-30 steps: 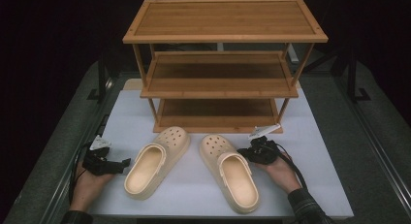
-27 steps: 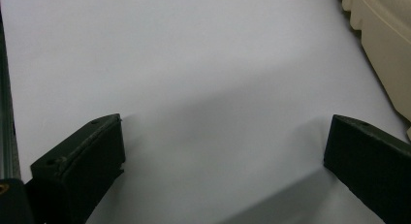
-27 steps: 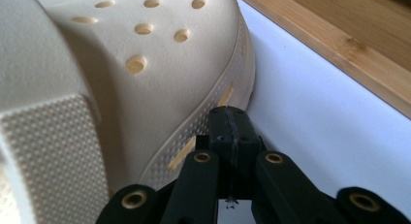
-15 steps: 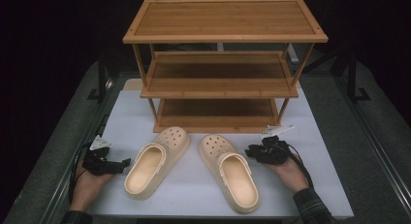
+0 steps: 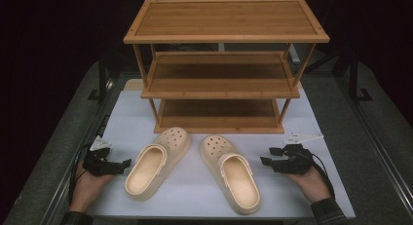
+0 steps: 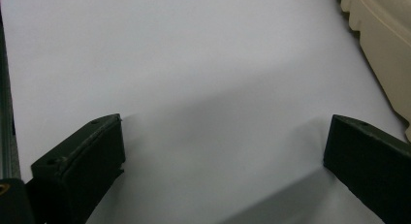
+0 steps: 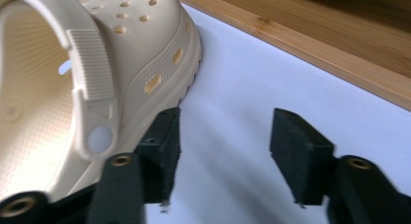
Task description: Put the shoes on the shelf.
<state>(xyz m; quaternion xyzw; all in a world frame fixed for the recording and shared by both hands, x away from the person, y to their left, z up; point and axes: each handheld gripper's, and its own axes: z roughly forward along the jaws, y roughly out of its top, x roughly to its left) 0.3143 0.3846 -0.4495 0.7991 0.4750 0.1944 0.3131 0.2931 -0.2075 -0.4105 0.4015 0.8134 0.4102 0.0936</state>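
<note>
Two cream clogs lie toes toward the rack on the white mat: the left clog (image 5: 156, 164) and the right clog (image 5: 231, 171). My right gripper (image 5: 267, 155) sits a short way right of the right clog, pointing at it. Its jaws have just been opening and nothing is between them. In the right gripper view, the gripper (image 7: 223, 146) has bare mat in its gap, with one jaw close beside the clog's sole (image 7: 160, 83). My left gripper (image 5: 124, 165) rests open just left of the left clog. In the left gripper view, the gripper (image 6: 223, 156) has wide jaws over bare mat, with the clog's edge (image 6: 383, 54) at top right.
A three-tier wooden shoe rack (image 5: 224, 64) stands at the back of the mat, its shelves bare; its bottom board (image 7: 315, 44) runs just beyond the right clog. Dark metal rails (image 5: 375, 132) flank the table. White mat (image 5: 195, 196) lies between and in front of the clogs.
My right gripper has drawn away to the right from the right clog's side, and its jaws have gone from shut to open. The left gripper and both clogs have stayed put.
</note>
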